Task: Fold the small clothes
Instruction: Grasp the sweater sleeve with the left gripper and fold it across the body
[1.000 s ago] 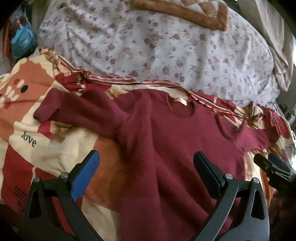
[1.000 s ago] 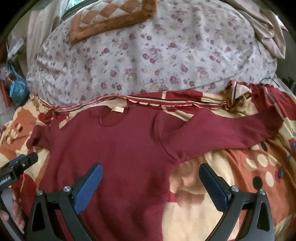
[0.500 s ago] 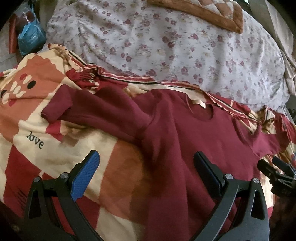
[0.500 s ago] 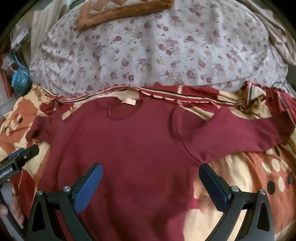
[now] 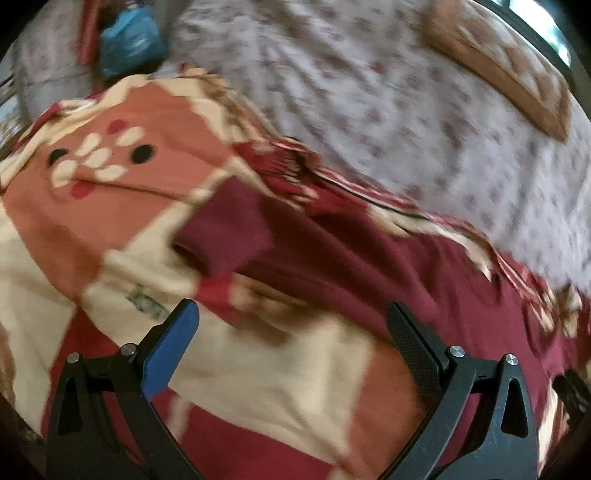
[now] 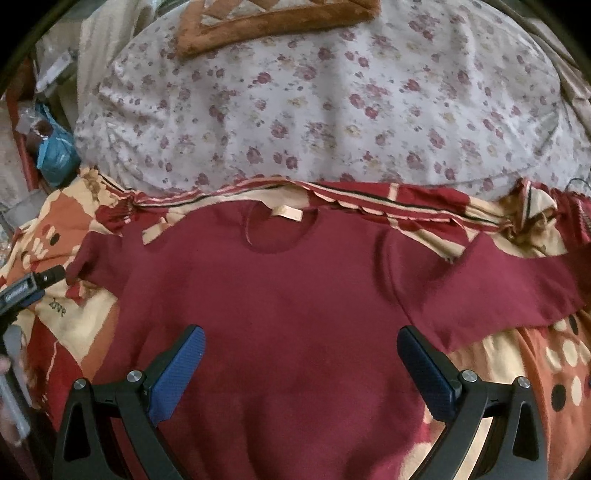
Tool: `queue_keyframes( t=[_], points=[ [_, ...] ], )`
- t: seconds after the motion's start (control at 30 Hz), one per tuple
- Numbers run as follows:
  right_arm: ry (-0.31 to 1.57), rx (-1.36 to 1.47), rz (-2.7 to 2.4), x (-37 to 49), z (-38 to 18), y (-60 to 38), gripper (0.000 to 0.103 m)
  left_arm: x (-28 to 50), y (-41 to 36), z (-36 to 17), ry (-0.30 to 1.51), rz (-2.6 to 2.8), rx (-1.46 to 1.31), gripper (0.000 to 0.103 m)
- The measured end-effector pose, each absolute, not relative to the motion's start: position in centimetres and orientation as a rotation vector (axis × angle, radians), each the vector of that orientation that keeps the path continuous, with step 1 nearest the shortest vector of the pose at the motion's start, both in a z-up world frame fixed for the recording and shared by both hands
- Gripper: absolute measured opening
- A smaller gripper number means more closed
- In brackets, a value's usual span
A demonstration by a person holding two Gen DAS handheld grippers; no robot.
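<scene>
A dark red long-sleeved top (image 6: pixel 280 295) lies flat, neck away from me, on a patterned blanket (image 6: pixel 546 369). Its right sleeve (image 6: pixel 509 291) stretches out to the right. Its left sleeve cuff (image 5: pixel 225 236) shows in the blurred left wrist view. My left gripper (image 5: pixel 291 325) is open and empty, just short of that cuff, over the blanket. It also shows at the left edge of the right wrist view (image 6: pixel 29 291). My right gripper (image 6: pixel 301 347) is open and empty above the top's chest.
A floral quilt (image 6: pixel 332 103) is piled behind the top, with a brown-edged cushion (image 6: pixel 273 18) on it. A blue bag (image 6: pixel 55 155) and clutter sit at the far left. The blanket (image 5: pixel 277 387) covers the bed around the top.
My left gripper has swung left, from over the top's body toward the left sleeve cuff. My right gripper has shifted left, now centred over the chest. Both stayed open.
</scene>
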State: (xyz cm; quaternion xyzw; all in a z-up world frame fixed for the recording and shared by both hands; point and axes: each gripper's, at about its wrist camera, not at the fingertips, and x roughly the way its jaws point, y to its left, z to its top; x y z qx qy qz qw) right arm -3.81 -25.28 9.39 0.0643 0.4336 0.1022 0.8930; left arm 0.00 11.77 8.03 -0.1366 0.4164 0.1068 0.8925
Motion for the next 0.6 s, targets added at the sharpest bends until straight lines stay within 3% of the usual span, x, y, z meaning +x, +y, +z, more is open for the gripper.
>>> queue_keyframes(
  t=[0.47, 0.57, 0.6],
  points=[
    [0.934, 0.14, 0.3, -2.1, 7.7, -22.7, 0.103, 5.3, 17.9, 2.4, 0.995, 0.313, -0.341, 0.101],
    [0.935, 0.139, 0.313, -2.0, 7.5, -22.4, 0.102, 6.9, 18.7, 1.0, 1.017, 0.323, -0.374, 0.086],
    [0.934, 0.14, 0.317, -2.0, 7.4, -22.4, 0.098, 7.3, 19.2, 0.6, 1.012, 0.321, -0.393, 0.066]
  ],
)
